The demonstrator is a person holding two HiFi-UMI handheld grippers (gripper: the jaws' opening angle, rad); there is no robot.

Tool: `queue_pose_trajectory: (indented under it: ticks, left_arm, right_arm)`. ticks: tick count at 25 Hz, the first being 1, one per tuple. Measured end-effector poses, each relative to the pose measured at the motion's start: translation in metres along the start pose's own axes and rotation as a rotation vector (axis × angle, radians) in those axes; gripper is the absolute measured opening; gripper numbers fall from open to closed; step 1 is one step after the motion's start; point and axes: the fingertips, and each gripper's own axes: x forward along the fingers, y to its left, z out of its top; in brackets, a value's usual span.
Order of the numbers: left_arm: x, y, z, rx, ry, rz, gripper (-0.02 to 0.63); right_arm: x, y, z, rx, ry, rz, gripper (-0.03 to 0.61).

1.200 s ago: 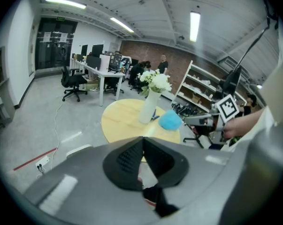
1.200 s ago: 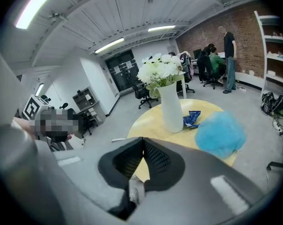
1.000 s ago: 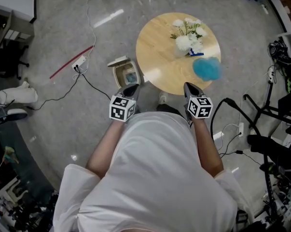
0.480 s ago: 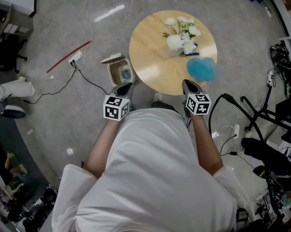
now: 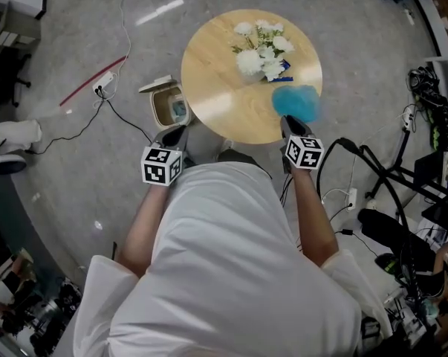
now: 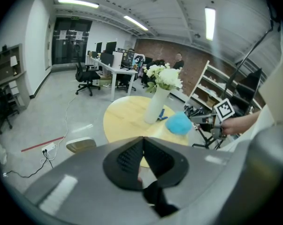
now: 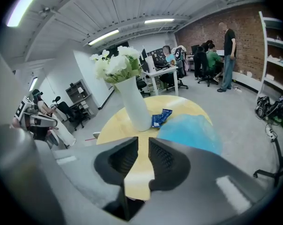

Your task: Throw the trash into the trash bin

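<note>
Right claw (image 5: 287,125), jaws just opening and nothing between them, hovers just beside the blue trash wad (image 5: 296,101) at the tabletop's (image 5: 216,73) 4 o'clock edge. Too narrow a gap could shove it off. Left claw (image 5: 175,134) is together and empty, near the trash bin (image 5: 169,108) at 8 o'clock.

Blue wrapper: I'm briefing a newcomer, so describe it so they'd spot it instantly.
On the round wooden table stands a white vase of white flowers. The wrapper lies at the vase's foot: small, flat, dark blue, unlike the bigger, pale, fluffy blue lump beside it.
</note>
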Motion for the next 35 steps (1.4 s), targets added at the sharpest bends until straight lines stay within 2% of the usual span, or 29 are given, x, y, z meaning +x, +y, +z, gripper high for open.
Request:
queue_pose_trajectory:
  ticks: [8, 15, 20, 26, 30, 35]
  left_arm:
    - [0.011, -0.006, 0.002, -0.013, 0.018, 0.018, 0.005]
    - [0.021, -0.008, 0.003, -0.029, 0.031, 0.032, 0.005]
    - [0.023, -0.006, 0.002, -0.044, 0.036, 0.047, 0.005]
    - [0.025, -0.002, 0.003, -0.06, 0.035, 0.064, 0.005]
    - [0.024, 0.001, 0.002, -0.075, 0.038, 0.077, 0.005]
    - [0.025, 0.001, 0.001, -0.083, 0.045, 0.083, 0.005]
  right_arm:
    - [0.007, -0.057, -0.002, 0.008, 0.042, -0.083, 0.118]
    - [0.019, -0.097, -0.004, 0.001, 0.095, -0.152, 0.201]
    - [0.029, -0.111, -0.012, -0.025, 0.156, -0.16, 0.256]
    - [0.047, -0.119, -0.024, -0.06, 0.228, -0.138, 0.362]
    - [0.057, -0.12, -0.029, -0.081, 0.256, -0.13, 0.393]
    - [0.069, -0.119, -0.035, -0.102, 0.297, -0.118, 0.397]
